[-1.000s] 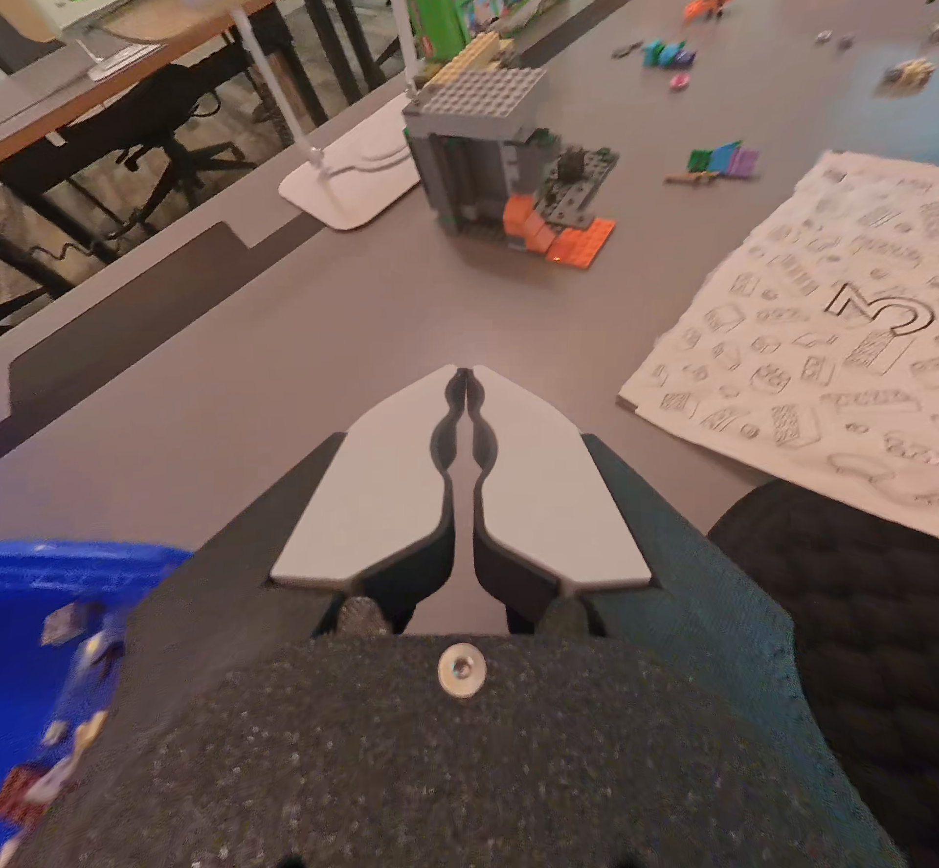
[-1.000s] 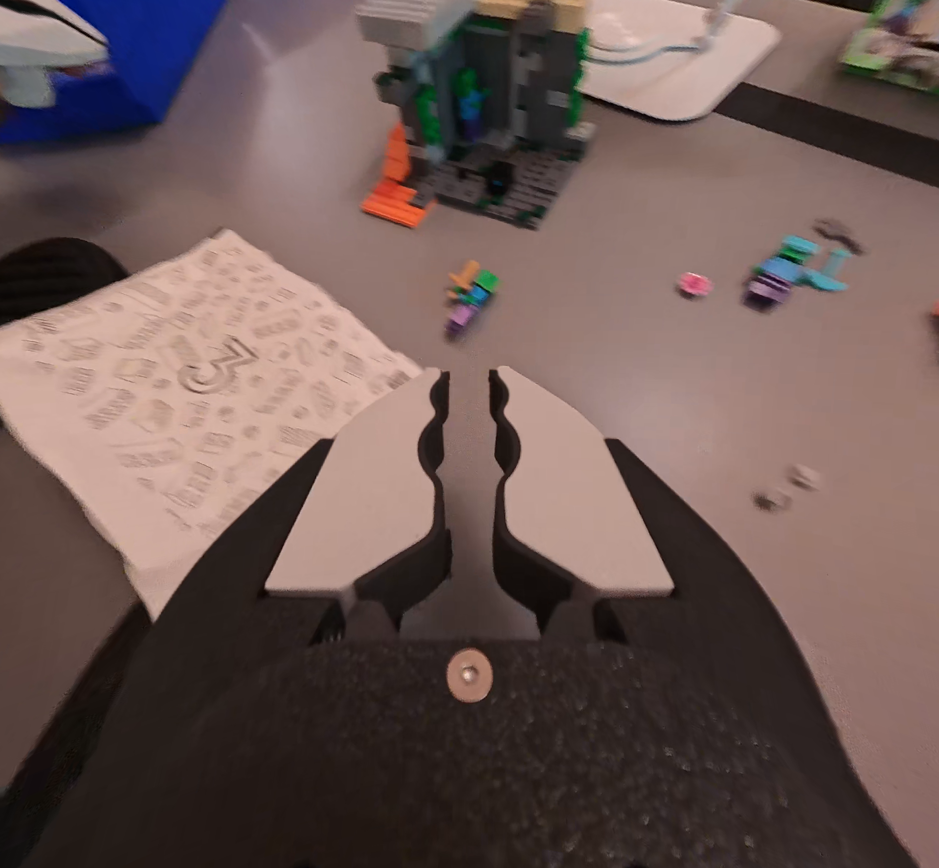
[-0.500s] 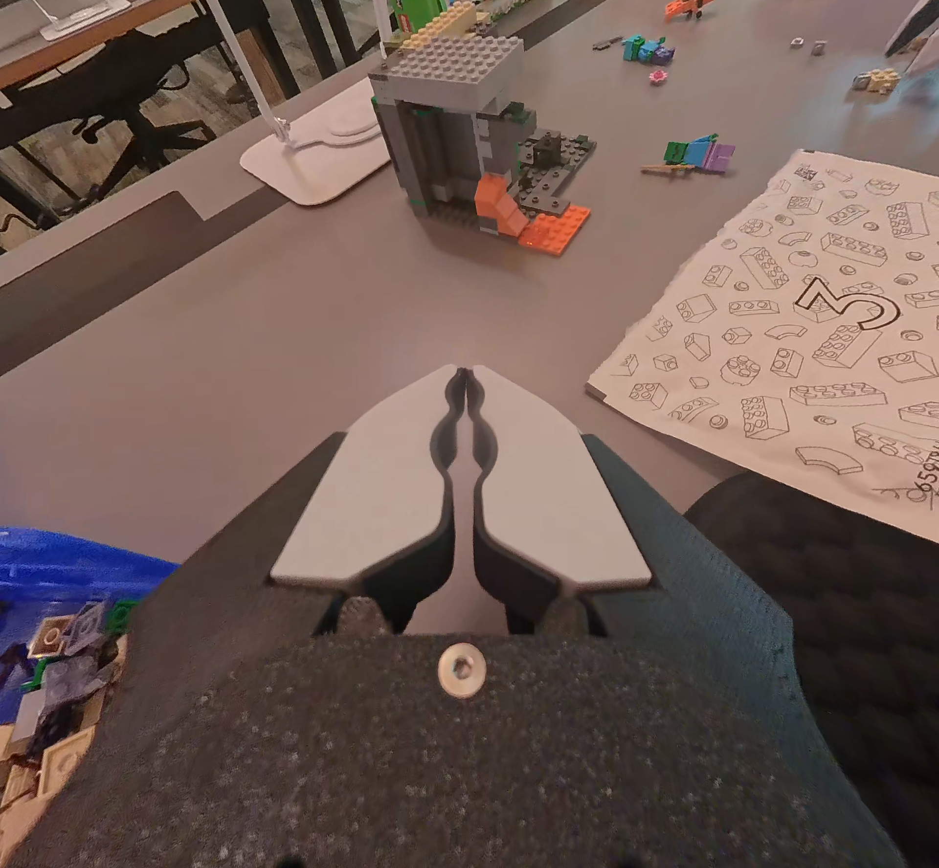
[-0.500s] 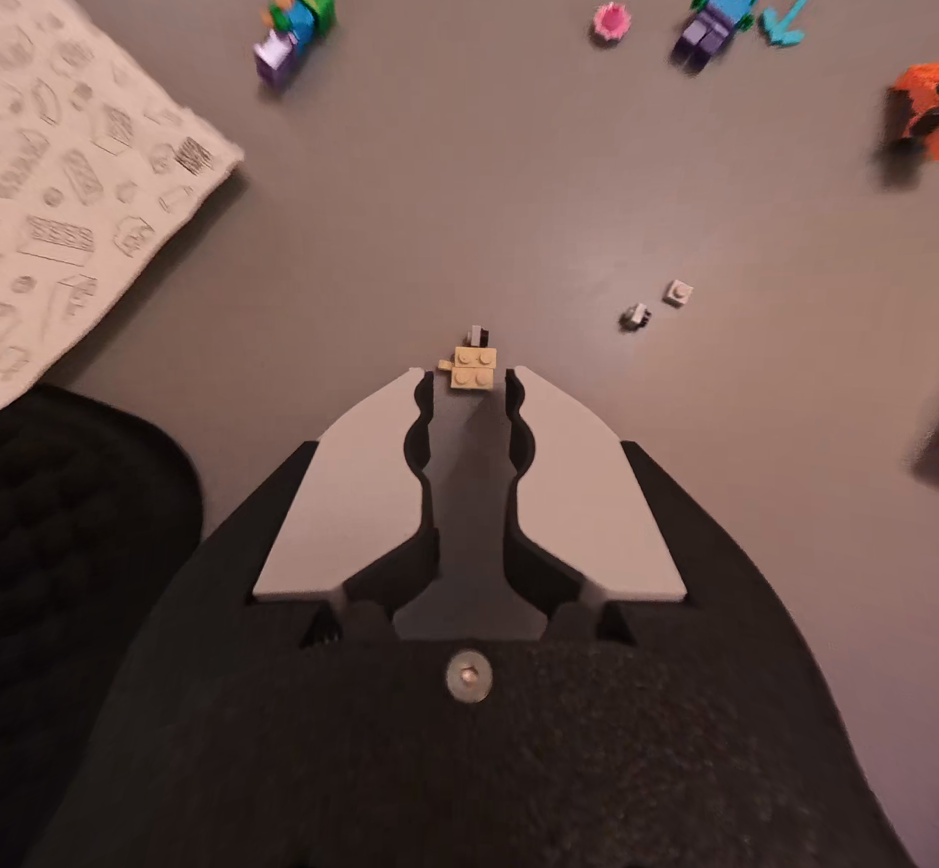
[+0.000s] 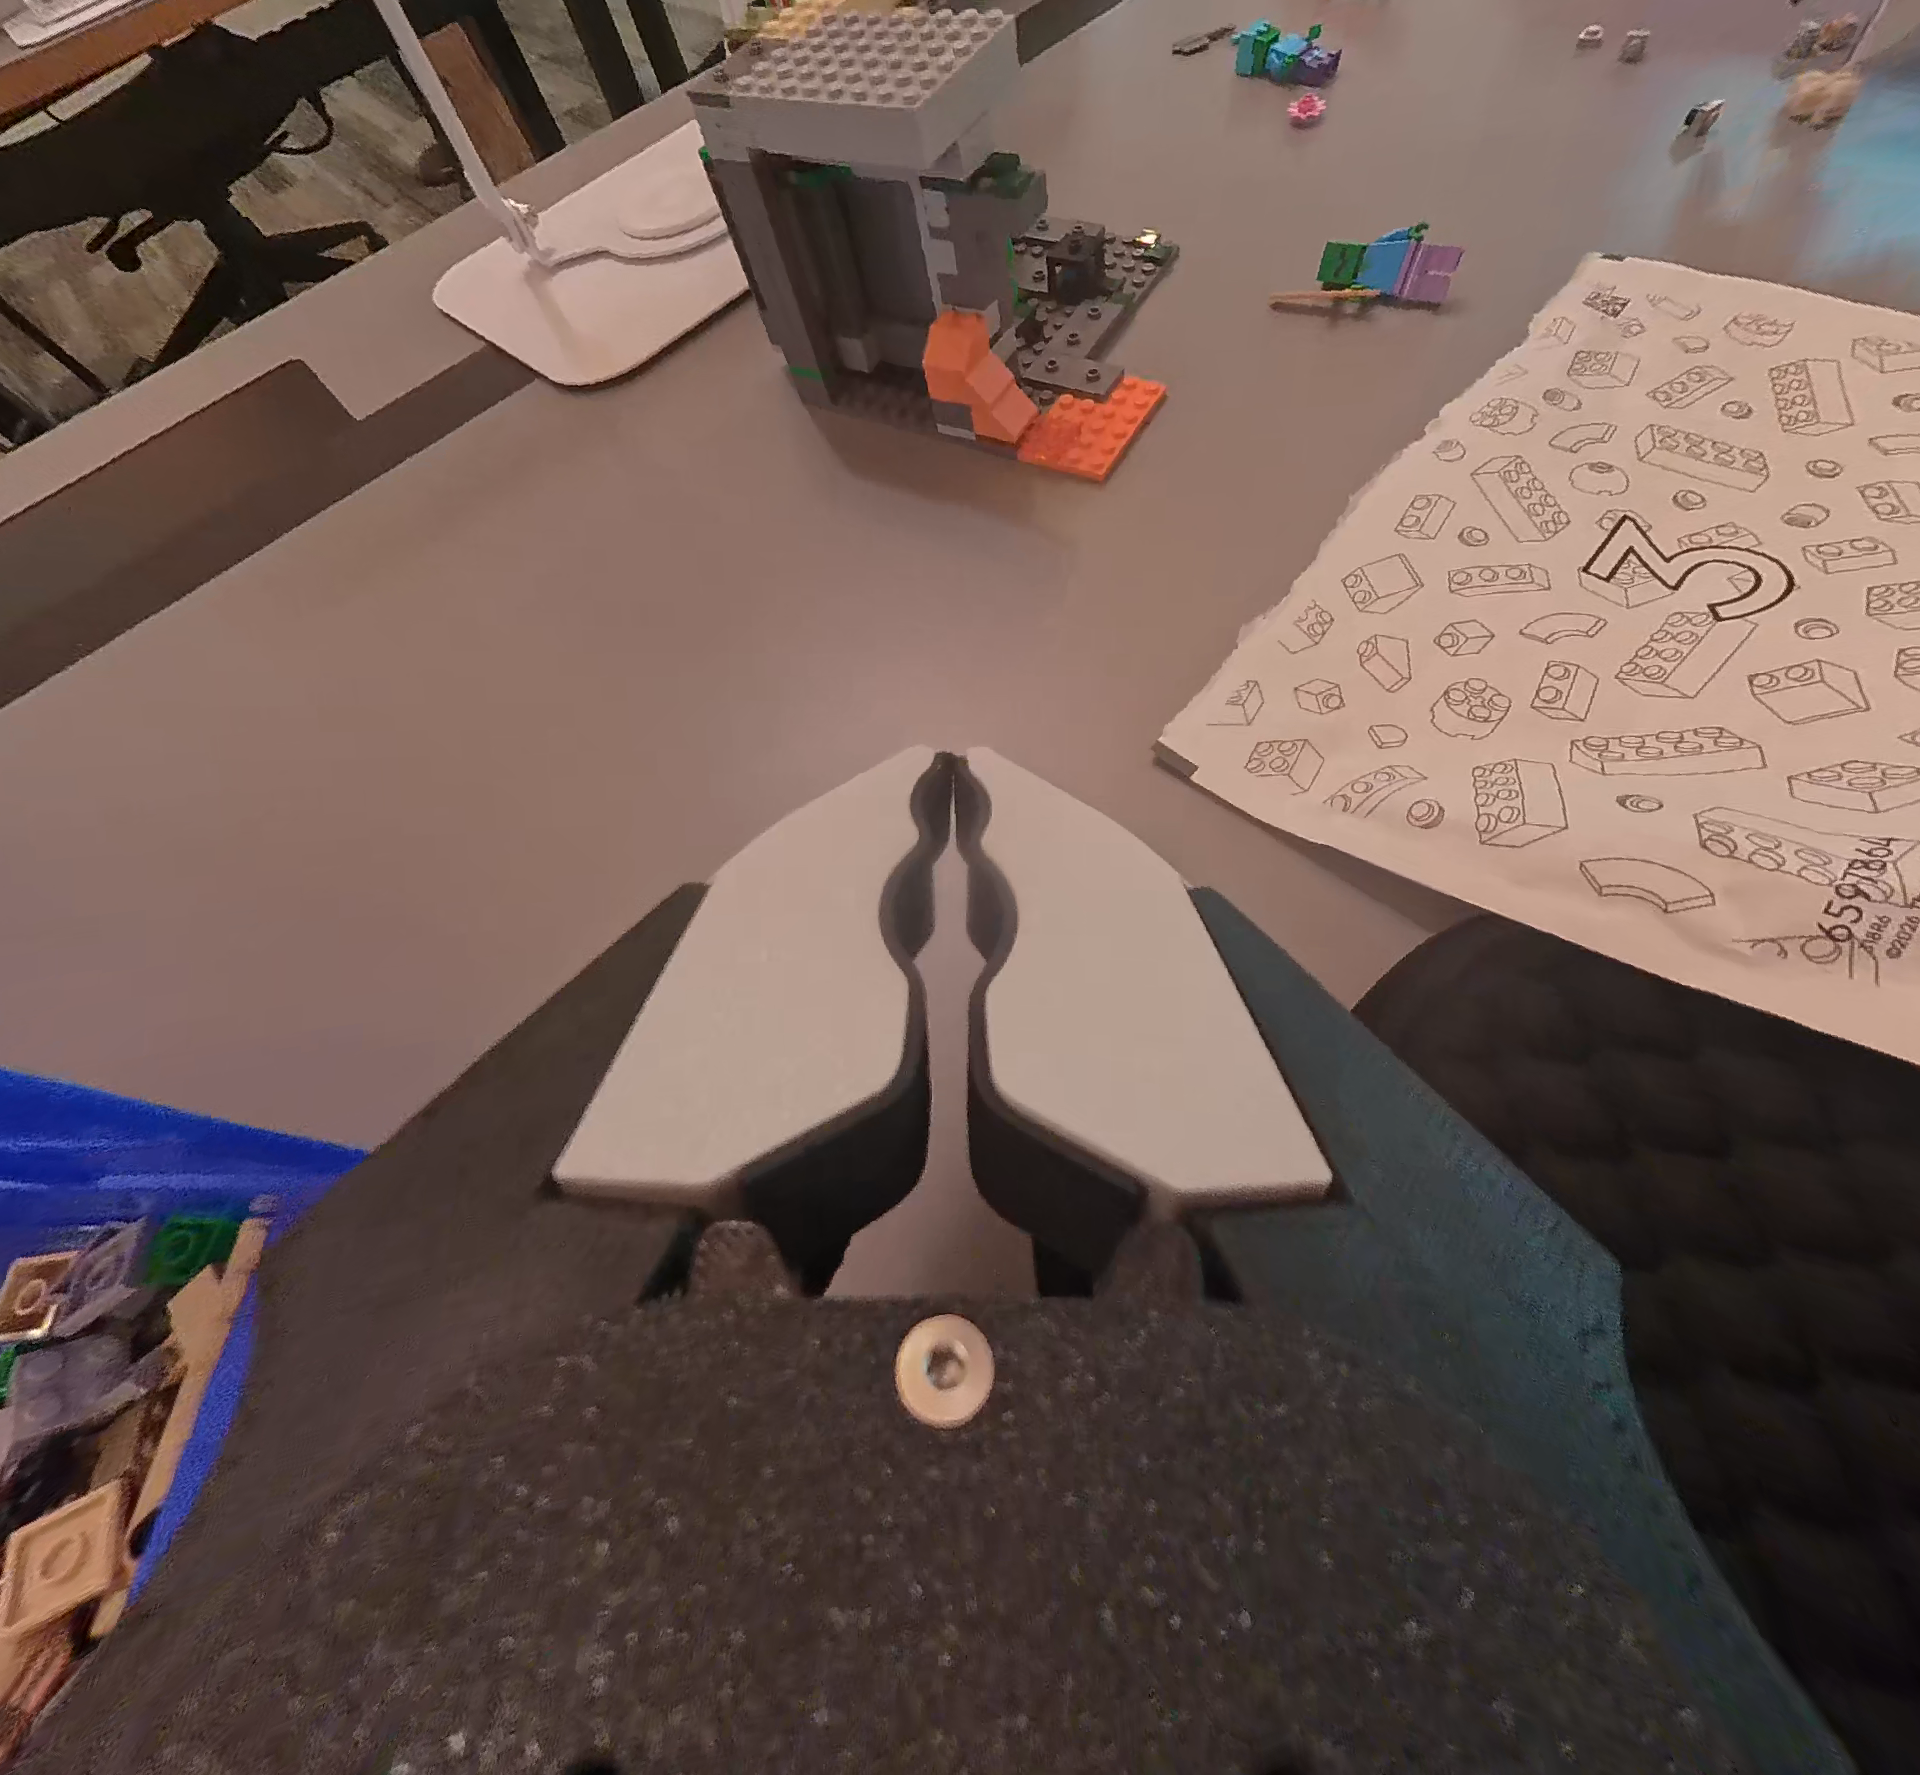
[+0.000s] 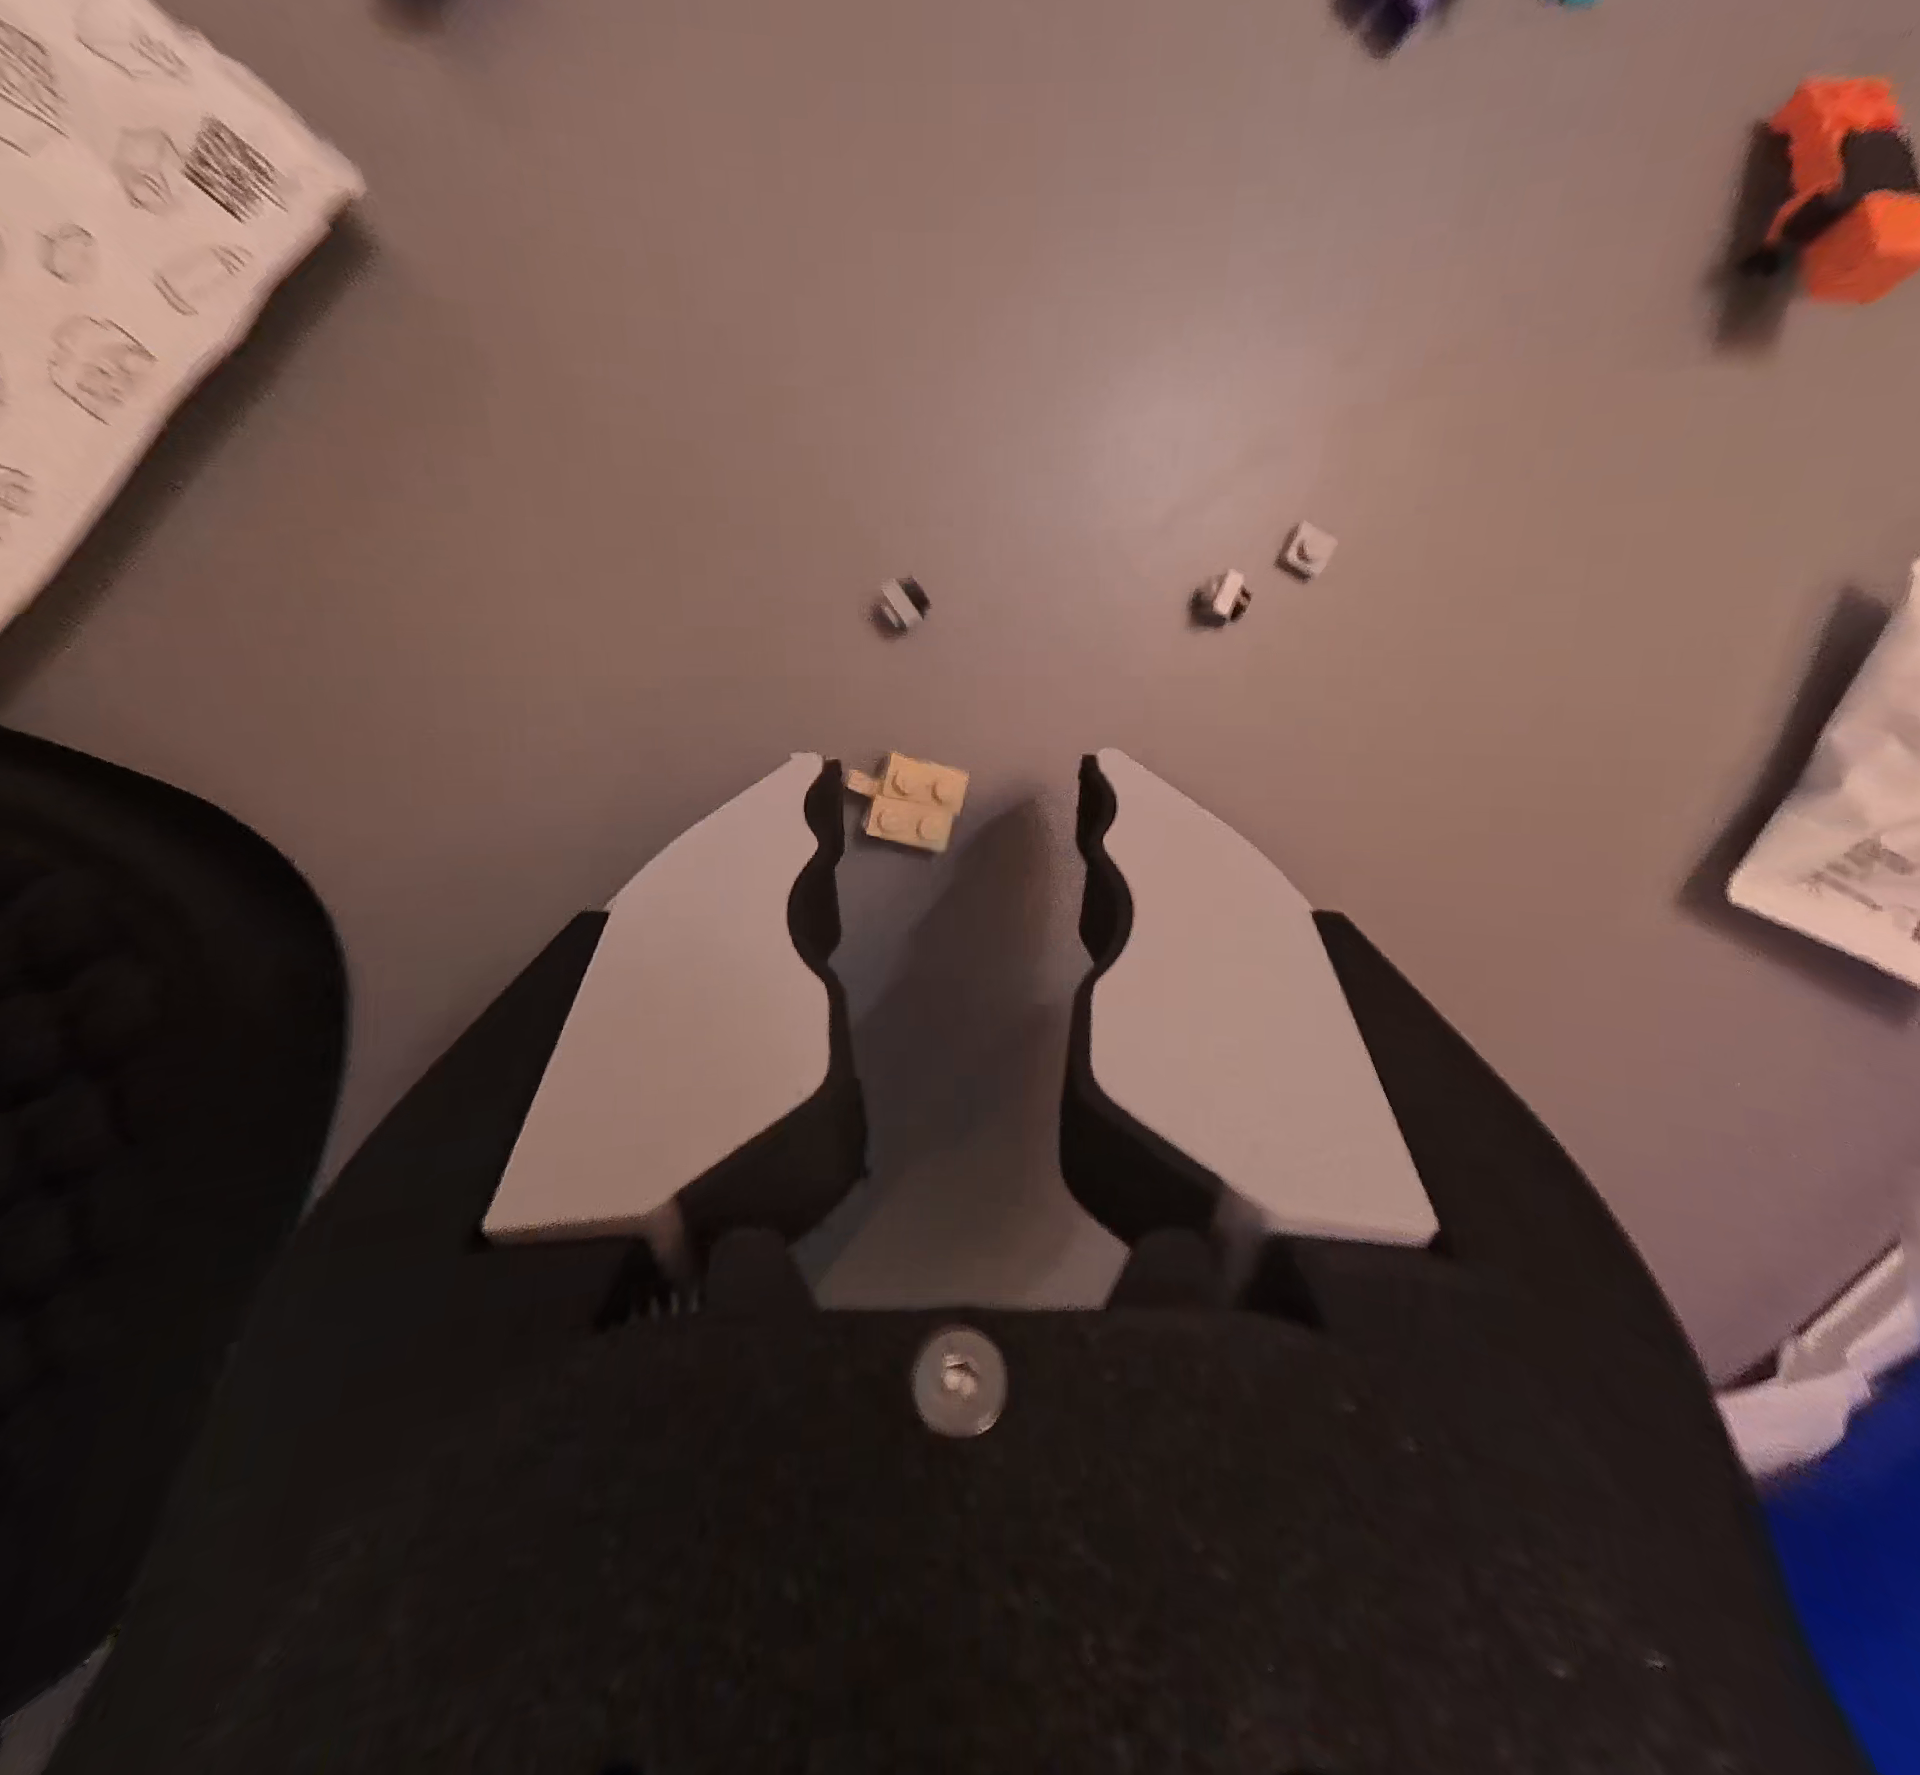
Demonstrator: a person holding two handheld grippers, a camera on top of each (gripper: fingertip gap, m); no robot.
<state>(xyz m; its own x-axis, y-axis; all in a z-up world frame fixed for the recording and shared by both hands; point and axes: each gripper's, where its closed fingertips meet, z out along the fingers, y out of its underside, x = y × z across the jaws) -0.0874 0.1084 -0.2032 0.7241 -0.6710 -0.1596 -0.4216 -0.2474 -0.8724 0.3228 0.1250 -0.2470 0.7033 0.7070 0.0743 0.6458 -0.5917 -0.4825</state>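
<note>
Right gripper [image 6: 951, 769] jaws widened since earlier; small tan studded brick plate [image 6: 914, 803] now between tips.
Left gripper [image 5: 951, 769] jaws closed, empty; grey-orange brick building [image 5: 914, 239] at 12 o'clock.

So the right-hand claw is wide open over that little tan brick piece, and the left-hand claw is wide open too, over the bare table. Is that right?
Not quite. The left gripper is shut, its tips touching over the bare grey table, as the left wrist view shows. The right gripper is indeed open over the tan brick piece.
</note>
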